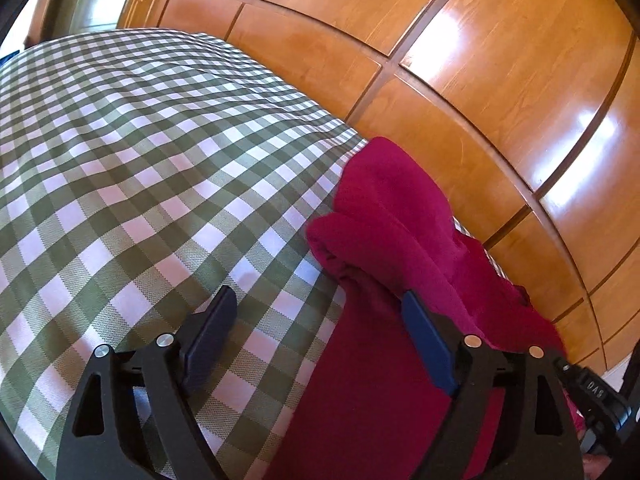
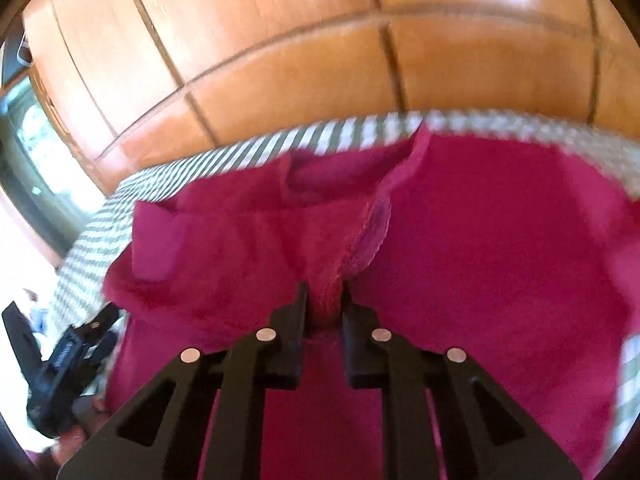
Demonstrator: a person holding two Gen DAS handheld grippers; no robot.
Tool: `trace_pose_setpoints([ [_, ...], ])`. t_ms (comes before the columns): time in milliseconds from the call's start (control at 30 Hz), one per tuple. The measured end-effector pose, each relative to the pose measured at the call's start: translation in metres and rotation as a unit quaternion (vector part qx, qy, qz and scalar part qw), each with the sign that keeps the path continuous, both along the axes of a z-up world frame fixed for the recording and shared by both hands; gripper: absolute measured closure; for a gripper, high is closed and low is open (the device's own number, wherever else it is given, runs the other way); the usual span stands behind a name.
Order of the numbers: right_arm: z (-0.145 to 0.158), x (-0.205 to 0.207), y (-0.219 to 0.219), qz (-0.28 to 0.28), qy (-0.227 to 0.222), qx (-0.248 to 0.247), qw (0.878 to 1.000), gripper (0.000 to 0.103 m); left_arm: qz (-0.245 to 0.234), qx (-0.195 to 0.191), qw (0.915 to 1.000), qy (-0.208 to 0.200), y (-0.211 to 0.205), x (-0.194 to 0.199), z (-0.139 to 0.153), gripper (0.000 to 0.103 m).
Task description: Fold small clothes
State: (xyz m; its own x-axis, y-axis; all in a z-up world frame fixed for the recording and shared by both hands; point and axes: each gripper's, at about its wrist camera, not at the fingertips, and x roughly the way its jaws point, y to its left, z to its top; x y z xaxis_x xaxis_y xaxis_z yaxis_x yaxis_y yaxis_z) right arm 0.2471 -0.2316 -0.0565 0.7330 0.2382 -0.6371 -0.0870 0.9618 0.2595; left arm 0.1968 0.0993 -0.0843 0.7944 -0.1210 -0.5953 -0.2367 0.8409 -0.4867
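Note:
A magenta garment (image 1: 384, 240) lies on the green-and-white checked cloth (image 1: 140, 160), bunched near the cloth's right edge. My left gripper (image 1: 318, 300) is open and empty, just above the cloth, its right finger (image 1: 428, 340) beside the garment's folded edge. In the right wrist view the garment (image 2: 480, 260) fills the middle. My right gripper (image 2: 324, 296) is shut on a pinched fold of the garment (image 2: 328, 280) and holds it raised. The view is blurred by motion.
Glossy wooden cabinet panels (image 1: 480, 80) stand right behind the cloth's far edge, also in the right wrist view (image 2: 280, 60). The left gripper's body (image 2: 60, 360) shows at the lower left of the right wrist view. A window (image 2: 28, 136) is at the left.

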Motion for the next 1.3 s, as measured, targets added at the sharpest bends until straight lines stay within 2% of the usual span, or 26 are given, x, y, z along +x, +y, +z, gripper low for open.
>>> trace_pose_setpoints([
  [67,0.001,-0.002,-0.007,-0.010,-0.011,-0.008,1.000,0.091,0.000,0.002,1.0000,0.002,0.000,0.001,0.000,0.020],
  [200,-0.025,0.002,-0.015,-0.011,0.021,-0.002,1.000,0.090,0.000,0.008,0.9999,0.013,-0.001,0.004,0.001,0.020],
  [267,-0.032,0.001,-0.021,-0.013,0.027,0.018,0.999,0.090,-0.003,0.025,0.9991,0.035,-0.004,0.012,0.004,0.025],
  [367,-0.031,-0.001,-0.021,-0.012,0.023,0.019,0.999,0.090,-0.025,0.049,0.9969,0.055,-0.011,0.028,0.010,0.033],
  [500,-0.032,-0.003,-0.027,-0.011,0.019,0.037,0.999,0.089,-0.027,0.081,0.9946,0.059,-0.011,0.047,0.013,0.033],
  [633,-0.032,-0.004,-0.030,-0.010,0.017,0.047,0.999,0.089,-0.040,0.045,0.9979,0.023,0.004,0.060,0.015,0.027],
  [667,-0.032,-0.004,-0.030,-0.010,0.016,0.046,0.999,0.089,-0.051,0.036,0.9979,0.020,0.006,0.062,0.012,0.037],
  [700,-0.032,-0.005,-0.030,-0.011,0.015,0.045,0.999,0.089,-0.059,0.027,0.9977,0.018,0.006,0.064,0.010,0.051],
  [733,-0.032,-0.005,-0.030,-0.011,0.014,0.044,0.999,0.089,-0.066,0.017,0.9975,0.020,0.007,0.065,0.008,0.080],
  [800,-0.032,-0.005,-0.029,-0.011,0.013,0.045,0.999,0.089,-0.050,0.009,0.9985,0.020,0.011,0.061,0.004,0.094],
  [833,-0.032,-0.006,-0.030,-0.010,0.012,0.047,0.999,0.089,-0.043,0.001,0.9990,0.009,0.014,0.055,0.007,0.096],
  [967,-0.031,-0.008,-0.030,-0.014,0.004,0.047,0.999,0.089,0.001,-0.004,1.0000,-0.006,0.019,0.025,0.019,0.097],
  [1033,-0.031,-0.008,-0.029,-0.014,0.005,0.041,0.999,0.089,0.013,-0.005,0.9999,0.008,0.016,0.020,0.013,0.097],
  [1067,-0.032,-0.006,-0.027,-0.015,0.008,0.039,0.999,0.089,0.018,-0.010,0.9994,0.030,0.016,0.023,0.003,0.096],
  [1100,-0.033,-0.005,-0.027,-0.015,0.011,0.038,0.999,0.089,0.019,-0.028,0.9980,0.054,0.020,0.029,-0.009,0.094],
  [1133,-0.033,-0.005,-0.028,-0.013,0.013,0.040,0.999,0.089,0.022,-0.062,0.9960,0.061,0.028,0.033,-0.016,0.094],
  [1200,-0.035,-0.002,-0.030,-0.007,0.022,0.053,0.998,0.088,0.017,-0.063,0.9964,0.055,0.027,0.033,-0.012,0.092],
  [1300,-0.036,-0.002,-0.033,-0.002,0.022,0.066,0.998,0.081,0.024,-0.038,0.9980,0.044,0.025,0.019,0.001,0.074],
])
